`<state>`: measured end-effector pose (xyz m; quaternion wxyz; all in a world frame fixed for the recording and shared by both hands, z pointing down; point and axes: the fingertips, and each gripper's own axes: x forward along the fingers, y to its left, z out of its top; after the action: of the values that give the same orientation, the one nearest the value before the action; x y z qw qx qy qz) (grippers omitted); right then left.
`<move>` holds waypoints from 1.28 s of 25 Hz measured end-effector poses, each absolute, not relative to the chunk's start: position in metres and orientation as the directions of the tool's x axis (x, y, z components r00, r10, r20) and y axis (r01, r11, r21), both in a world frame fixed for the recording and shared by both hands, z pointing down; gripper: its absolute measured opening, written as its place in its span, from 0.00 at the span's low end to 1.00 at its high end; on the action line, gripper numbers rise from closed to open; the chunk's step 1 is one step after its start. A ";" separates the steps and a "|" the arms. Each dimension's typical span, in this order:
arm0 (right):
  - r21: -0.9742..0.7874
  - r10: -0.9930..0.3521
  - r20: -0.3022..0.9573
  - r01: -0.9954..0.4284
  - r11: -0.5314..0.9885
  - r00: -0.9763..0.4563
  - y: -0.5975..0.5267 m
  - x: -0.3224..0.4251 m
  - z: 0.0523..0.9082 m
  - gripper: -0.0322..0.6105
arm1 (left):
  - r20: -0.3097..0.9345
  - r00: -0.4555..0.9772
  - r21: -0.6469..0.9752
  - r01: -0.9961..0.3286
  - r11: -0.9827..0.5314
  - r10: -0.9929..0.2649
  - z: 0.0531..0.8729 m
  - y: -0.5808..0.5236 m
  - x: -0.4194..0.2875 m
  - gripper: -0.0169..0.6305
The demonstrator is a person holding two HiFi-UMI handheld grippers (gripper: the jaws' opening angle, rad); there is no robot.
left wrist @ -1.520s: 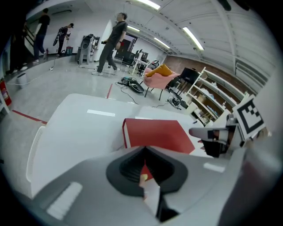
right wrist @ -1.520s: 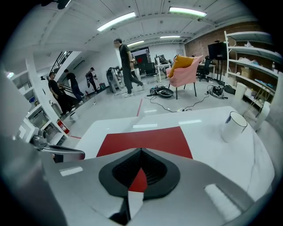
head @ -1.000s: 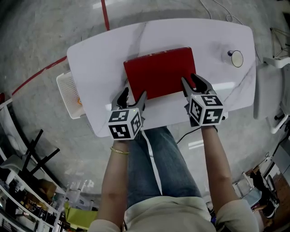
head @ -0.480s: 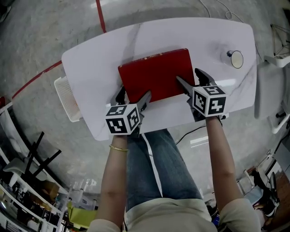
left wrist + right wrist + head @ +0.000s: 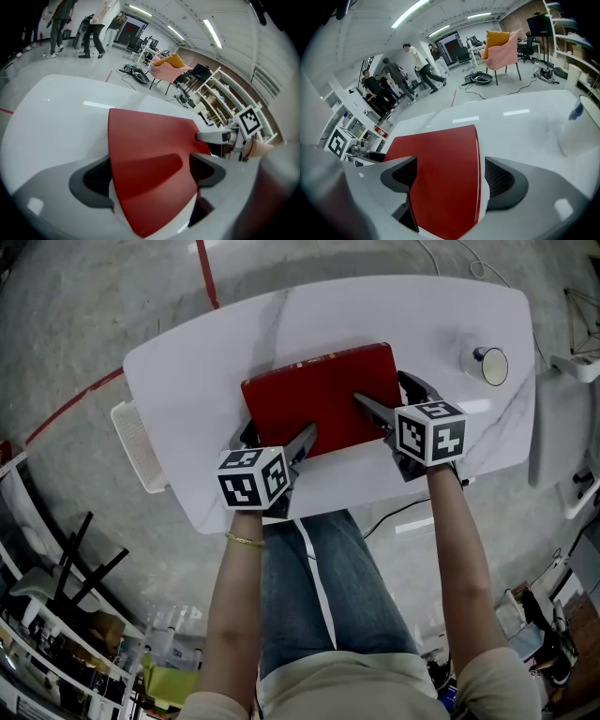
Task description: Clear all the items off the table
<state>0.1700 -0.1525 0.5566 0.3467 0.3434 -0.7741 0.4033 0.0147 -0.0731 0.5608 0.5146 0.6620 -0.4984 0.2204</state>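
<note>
Head view: book (image 5: 319,395) lies flat mid-table (image 5: 187,381). Left gripper (image 5: 278,435) and right gripper (image 5: 384,395) straddle its near corners, jaws just opening, now wide apart and not clamping it.

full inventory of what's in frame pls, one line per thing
table: 1, white, centre
book: 1, red, flat on the table's middle
cup: 1, white, table's far right part
basket: 1, white, beside the table's left end
tape line: 1, red, on the floor
people: several, dark and light clothes, background
chair: 1, pink and orange, background
left gripper: 1, grey, jaws have just been opening, book's near left corner between them
right gripper: 1, grey, jaws have just been opening, book's near right corner between them
</note>
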 end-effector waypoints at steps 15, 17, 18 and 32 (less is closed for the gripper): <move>-0.417 -0.197 0.804 -0.767 0.488 -0.562 -0.178 0.148 0.566 0.80 | 0.813 0.406 0.448 -0.894 0.003 -0.417 0.569 -0.097 0.007 0.82; -0.428 -0.194 0.799 -0.765 0.480 -0.569 -0.178 0.148 0.566 0.80 | 0.813 0.407 0.448 -0.894 0.001 -0.416 0.569 -0.098 0.007 0.82; -0.432 -0.198 0.796 -0.766 0.476 -0.572 -0.178 0.148 0.566 0.80 | 0.814 0.406 0.447 -0.895 0.000 -0.416 0.568 -0.098 0.007 0.82; -0.393 -0.261 0.796 -0.794 0.464 -0.546 -0.170 0.148 0.559 0.79 | 0.821 0.400 0.424 -0.905 -0.032 -0.407 0.564 -0.094 0.008 0.80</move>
<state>0.1485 -0.1703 0.5585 0.3379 0.3358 -0.7859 0.3943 0.0079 -0.0943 0.5639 0.4964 0.6733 -0.4872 0.2505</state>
